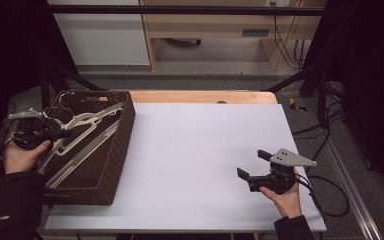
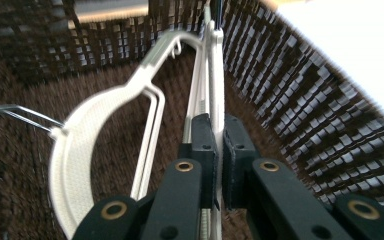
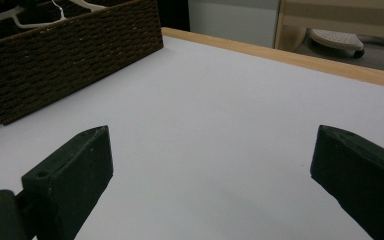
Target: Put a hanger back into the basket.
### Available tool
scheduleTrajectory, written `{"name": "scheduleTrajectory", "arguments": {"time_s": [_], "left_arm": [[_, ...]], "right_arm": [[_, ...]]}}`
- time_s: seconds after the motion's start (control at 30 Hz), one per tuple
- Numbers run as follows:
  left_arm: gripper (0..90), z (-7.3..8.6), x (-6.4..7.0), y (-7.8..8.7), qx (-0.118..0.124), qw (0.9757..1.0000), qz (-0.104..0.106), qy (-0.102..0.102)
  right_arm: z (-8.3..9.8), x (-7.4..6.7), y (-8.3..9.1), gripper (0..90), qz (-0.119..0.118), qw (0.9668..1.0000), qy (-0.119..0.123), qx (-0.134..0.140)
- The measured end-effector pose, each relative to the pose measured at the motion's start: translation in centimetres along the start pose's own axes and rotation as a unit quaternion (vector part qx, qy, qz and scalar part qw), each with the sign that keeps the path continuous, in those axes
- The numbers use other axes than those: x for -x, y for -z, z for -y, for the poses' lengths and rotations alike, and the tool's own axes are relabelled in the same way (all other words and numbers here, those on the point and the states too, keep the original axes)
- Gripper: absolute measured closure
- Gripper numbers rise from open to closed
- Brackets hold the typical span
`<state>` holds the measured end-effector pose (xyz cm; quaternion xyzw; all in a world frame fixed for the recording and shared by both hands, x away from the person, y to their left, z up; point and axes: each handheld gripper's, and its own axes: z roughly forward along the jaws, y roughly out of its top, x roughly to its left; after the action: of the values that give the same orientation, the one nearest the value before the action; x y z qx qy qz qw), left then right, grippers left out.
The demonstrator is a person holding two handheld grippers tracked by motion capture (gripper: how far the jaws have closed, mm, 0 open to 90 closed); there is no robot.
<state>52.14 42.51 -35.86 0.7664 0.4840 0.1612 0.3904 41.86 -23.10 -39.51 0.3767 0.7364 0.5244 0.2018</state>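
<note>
White table point(image 1: 200, 165), dark curtains around.

High cam overhead; gripper cams close; basket point(image 1: 111, 150) shared.

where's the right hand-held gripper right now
In the high view the right hand-held gripper sits low on the right of the white table, jaws open toward the brown basket far left.

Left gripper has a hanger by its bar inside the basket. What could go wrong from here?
1. The white hangers lie overlapped in the wicker basket; lifting the one clamped by the left gripper may drag a neighbour along.
2. A wire hook could snag the weave.
3. The right gripper is open over the table, so the basket is unbraced and may shift.
</note>
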Motion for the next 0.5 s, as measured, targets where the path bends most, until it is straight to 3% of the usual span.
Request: {"name": "scheduleTrajectory", "arguments": {"time_s": [0.03, 0.13, 0.17, 0.23, 0.33, 0.4, 0.5], "left_arm": [[86.2, 0.1, 0.0, -0.1, -0.005, 1.0, -0.009, -0.001], [86.1, 0.7, -0.7, 0.0, 0.002, 0.9999, -0.001, 0.015], [85.9, 0.9, -0.9, -0.2, -0.01, 0.9998, -0.001, 0.017], [84.8, 1.1, -1.0, -0.5, -0.034, 0.9991, -0.022, 0.015], [83.8, 1.3, -1.1, -0.5, -0.033, 0.9986, -0.039, 0.014], [81.7, 1.3, -1.0, -0.8, -0.048, 0.996, -0.075, 0.006], [72.7, 1.6, -1.3, -0.9, -0.071, 0.9912, -0.112, 0.011]], "right_arm": [[0.0, 0.0, 0.0, 3.7, -0.001, 1.0, 0.0, -0.001], [0.0, 0.1, 0.1, 3.8, -0.001, 1.0, 0.004, 0.003], [-0.1, 0.1, 0.1, 3.8, -0.001, 1.0, 0.002, 0.004], [0.0, 0.1, 0.1, 3.8, -0.002, 1.0, 0.004, 0.003], [0.0, 0.0, 0.0, 3.7, -0.001, 1.0, 0.002, 0.001], [0.0, 0.0, 0.0, 3.8, 0.0, 1.0, 0.002, 0.001], [0.0, 0.0, 0.0, 3.7, -0.002, 1.0, 0.004, 0.0]]}}
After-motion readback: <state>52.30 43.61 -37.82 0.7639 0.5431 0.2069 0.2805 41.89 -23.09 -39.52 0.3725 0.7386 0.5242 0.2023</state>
